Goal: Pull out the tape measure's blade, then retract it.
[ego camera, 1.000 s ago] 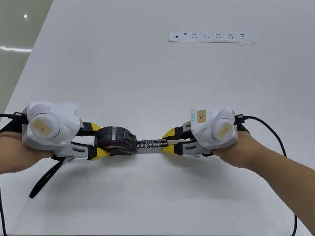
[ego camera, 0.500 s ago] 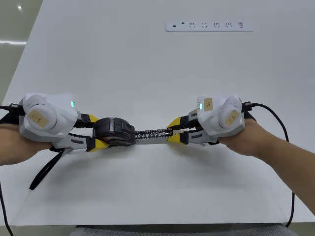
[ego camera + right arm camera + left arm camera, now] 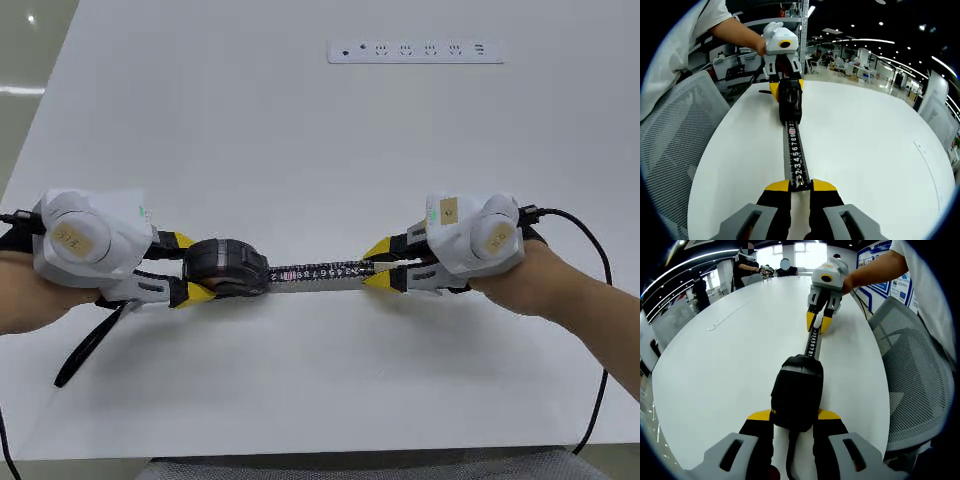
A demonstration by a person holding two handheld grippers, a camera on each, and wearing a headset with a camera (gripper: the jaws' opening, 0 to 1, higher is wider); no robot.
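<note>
A black tape measure case rests on the white table, held between the yellow-tipped jaws of my left gripper, which is shut on it. In the left gripper view the case sits right above my jaws. Its blade, printed with numbers, stretches rightward from the case. My right gripper is shut on the blade's end. In the right gripper view the blade runs from my right gripper straight to the case. A black wrist strap trails from the left side.
A white power strip lies at the far side of the table. A grey mesh chair stands at the table's near edge. A black cable runs from the right gripper. People sit at the table's far end in the left gripper view.
The right gripper has moved further right with the blade's end, so more of the blade is out of the case. The left gripper and case have held roughly still.
</note>
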